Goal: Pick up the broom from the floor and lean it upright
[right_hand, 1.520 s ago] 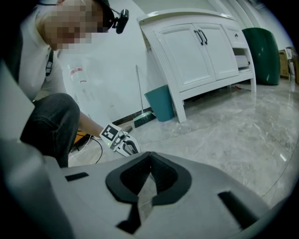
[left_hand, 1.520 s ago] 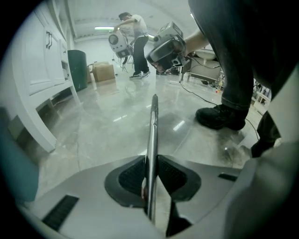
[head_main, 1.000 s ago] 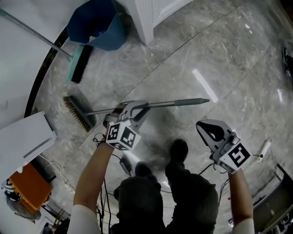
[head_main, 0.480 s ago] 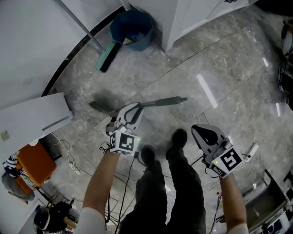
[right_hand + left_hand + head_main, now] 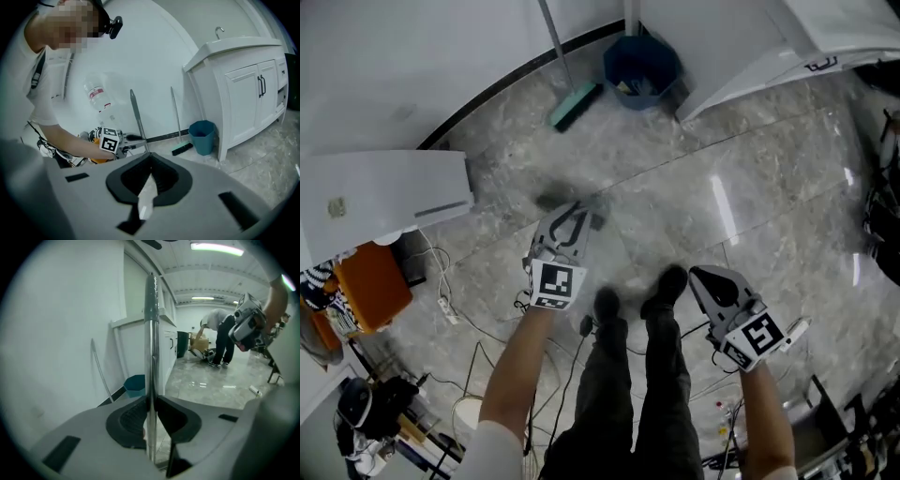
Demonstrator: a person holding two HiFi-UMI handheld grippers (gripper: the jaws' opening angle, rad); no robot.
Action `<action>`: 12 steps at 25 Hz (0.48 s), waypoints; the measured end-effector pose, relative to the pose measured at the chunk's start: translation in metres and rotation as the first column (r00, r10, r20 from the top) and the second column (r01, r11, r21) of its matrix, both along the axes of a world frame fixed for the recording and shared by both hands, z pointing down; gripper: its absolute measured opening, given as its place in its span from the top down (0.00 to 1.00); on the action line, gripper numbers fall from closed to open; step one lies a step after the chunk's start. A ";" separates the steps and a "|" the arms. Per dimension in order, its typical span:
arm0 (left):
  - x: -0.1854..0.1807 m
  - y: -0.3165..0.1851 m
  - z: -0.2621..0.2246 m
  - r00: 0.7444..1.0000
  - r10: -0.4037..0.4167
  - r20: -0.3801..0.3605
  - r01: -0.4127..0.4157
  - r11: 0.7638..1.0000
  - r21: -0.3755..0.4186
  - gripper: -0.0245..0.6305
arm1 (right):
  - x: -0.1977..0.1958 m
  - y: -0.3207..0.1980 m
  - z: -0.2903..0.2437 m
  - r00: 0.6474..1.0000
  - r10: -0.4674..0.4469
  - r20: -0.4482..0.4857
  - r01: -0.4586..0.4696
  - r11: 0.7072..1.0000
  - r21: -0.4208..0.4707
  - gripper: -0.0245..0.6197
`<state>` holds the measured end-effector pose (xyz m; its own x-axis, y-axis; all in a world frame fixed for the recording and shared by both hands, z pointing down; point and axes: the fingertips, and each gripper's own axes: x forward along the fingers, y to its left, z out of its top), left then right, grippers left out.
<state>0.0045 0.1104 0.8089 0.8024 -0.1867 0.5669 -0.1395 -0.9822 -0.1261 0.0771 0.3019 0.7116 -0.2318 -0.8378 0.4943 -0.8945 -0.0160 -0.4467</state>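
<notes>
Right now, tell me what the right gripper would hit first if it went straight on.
Probably the broom: its handle crosses just beyond the right gripper. Depth is unclear, so it might miss and reach the floor.
</notes>
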 end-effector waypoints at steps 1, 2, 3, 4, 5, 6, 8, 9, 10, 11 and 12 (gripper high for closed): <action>-0.005 -0.004 -0.008 0.999 -0.028 -0.016 0.028 1.000 -0.009 0.86 | -0.005 -0.006 -0.005 1.000 -0.010 0.002 0.010 1.000 -0.003 0.96; -0.010 -0.008 -0.015 0.998 -0.055 -0.029 0.054 0.998 -0.020 0.86 | -0.011 -0.012 -0.010 1.000 -0.018 0.006 0.018 1.000 -0.005 0.96; -0.015 -0.010 -0.021 0.996 -0.079 -0.038 0.078 0.996 -0.032 0.86 | -0.017 -0.017 -0.015 1.000 -0.025 0.012 0.025 1.000 -0.006 0.96; -0.019 -0.012 -0.028 0.994 -0.097 -0.045 0.095 0.995 -0.042 0.86 | -0.023 -0.022 -0.020 0.999 -0.033 0.018 0.033 0.999 -0.006 0.96; -0.022 -0.014 -0.035 0.992 -0.112 -0.049 0.110 0.993 -0.051 0.86 | -0.029 -0.027 -0.025 0.999 -0.044 0.022 0.044 0.999 -0.005 0.96; -0.024 -0.015 -0.042 0.991 -0.126 -0.051 0.123 0.991 -0.058 0.86 | -0.033 -0.032 -0.029 0.998 -0.060 0.025 0.060 0.998 -0.003 0.96; -0.028 -0.019 -0.053 0.987 -0.154 -0.048 0.151 0.986 -0.070 0.86 | -0.040 -0.043 -0.035 0.995 -0.100 0.023 0.100 0.995 -0.001 0.96; -0.029 -0.021 -0.058 0.985 -0.167 -0.043 0.164 0.984 -0.074 0.86 | -0.041 -0.048 -0.038 0.993 -0.119 0.022 0.119 0.993 -0.003 0.96; -0.031 -0.022 -0.065 0.983 -0.179 -0.036 0.176 0.982 -0.075 0.86 | -0.042 -0.052 -0.043 0.991 -0.135 0.022 0.135 0.991 -0.007 0.96; -0.033 -0.025 -0.072 0.982 -0.190 -0.027 0.187 0.980 -0.073 0.86 | -0.042 -0.056 -0.048 0.989 -0.148 0.025 0.149 0.989 -0.010 0.96; -0.035 -0.029 -0.081 0.979 -0.202 -0.016 0.201 0.977 -0.068 0.86 | -0.041 -0.060 -0.055 0.987 -0.161 0.030 0.161 0.987 -0.012 0.96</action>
<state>-0.0302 0.0813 0.7282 0.7648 -0.3088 0.5654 -0.3375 -0.9396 -0.0566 0.0364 0.2416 0.6563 -0.3773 -0.7816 0.4968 -0.8728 0.1208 -0.4729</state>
